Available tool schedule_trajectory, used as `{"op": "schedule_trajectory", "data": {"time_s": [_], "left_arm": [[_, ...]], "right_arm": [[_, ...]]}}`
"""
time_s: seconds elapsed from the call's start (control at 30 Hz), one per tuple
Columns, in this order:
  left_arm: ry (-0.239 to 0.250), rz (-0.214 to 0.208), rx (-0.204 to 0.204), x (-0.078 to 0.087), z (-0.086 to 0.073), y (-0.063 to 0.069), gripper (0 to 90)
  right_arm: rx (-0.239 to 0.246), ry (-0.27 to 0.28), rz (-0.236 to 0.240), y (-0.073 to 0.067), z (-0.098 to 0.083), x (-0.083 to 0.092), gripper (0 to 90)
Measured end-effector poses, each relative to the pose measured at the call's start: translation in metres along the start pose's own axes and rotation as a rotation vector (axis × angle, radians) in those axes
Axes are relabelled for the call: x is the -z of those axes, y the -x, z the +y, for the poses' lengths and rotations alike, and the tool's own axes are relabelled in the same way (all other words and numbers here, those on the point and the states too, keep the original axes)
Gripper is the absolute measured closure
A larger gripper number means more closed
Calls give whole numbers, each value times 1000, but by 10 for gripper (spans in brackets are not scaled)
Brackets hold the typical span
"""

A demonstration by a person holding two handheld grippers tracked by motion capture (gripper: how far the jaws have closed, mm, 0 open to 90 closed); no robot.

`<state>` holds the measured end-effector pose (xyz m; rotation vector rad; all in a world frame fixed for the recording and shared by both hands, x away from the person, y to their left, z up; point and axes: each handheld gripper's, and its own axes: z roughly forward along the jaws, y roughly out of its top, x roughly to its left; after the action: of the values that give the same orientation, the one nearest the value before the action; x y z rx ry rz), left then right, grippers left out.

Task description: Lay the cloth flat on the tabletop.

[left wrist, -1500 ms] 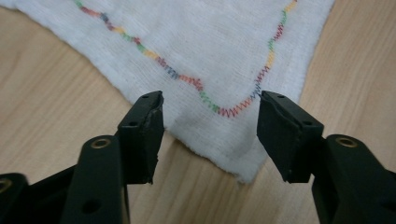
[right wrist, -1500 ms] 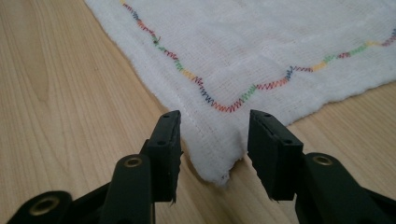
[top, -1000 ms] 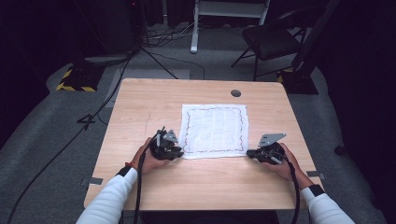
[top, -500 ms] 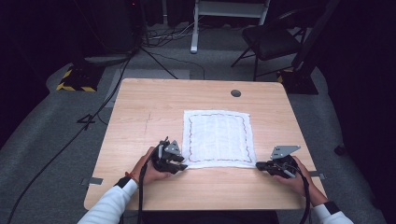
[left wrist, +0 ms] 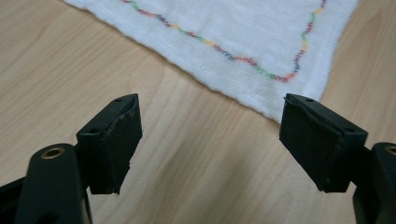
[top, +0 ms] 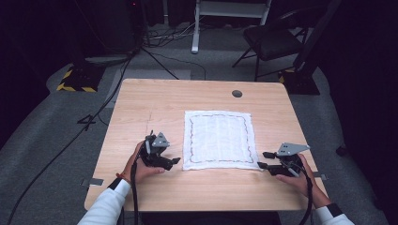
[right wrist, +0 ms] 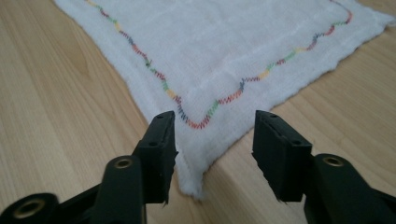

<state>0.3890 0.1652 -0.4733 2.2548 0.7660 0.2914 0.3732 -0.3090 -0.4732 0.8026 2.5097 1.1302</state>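
Note:
A white cloth (top: pixel 219 139) with a wavy multicoloured stitched border lies flat on the wooden table (top: pixel 155 108). My left gripper (top: pixel 174 161) sits just left of the cloth's near left corner. Its jaws have just been opening and stand open over bare wood (left wrist: pixel 210 135), with the cloth corner (left wrist: pixel 280 100) just beyond the right jaw. My right gripper (top: pixel 263 160) is at the near right corner. Its jaws have also just been opening and are open (right wrist: pixel 215 144); the cloth's corner (right wrist: pixel 191 182) lies loose on the table between them, untouched by the pads.
A small dark round grommet (top: pixel 237 93) sits in the table's far right part. Beyond the table are a black chair (top: pixel 272 42), a white stand (top: pixel 232 14) and cables on the grey floor. Bare wood surrounds the cloth on all sides.
Both grippers drew the cloth's near edge toward the person, then opened and let go of the corners. The left gripper has backed off to the left of its corner.

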Motion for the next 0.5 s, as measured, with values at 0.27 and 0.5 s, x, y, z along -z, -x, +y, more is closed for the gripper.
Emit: {"op": "schedule_trajectory", "data": {"time_s": [0.27, 0.5], "left_arm": [[26, 60, 27, -1, 6, -19, 217], [23, 59, 85, -16, 24, -44, 211]], "right_arm": [[18, 11, -6, -13, 16, -19, 385], [116, 41, 91, -45, 51, -47, 475]]}}
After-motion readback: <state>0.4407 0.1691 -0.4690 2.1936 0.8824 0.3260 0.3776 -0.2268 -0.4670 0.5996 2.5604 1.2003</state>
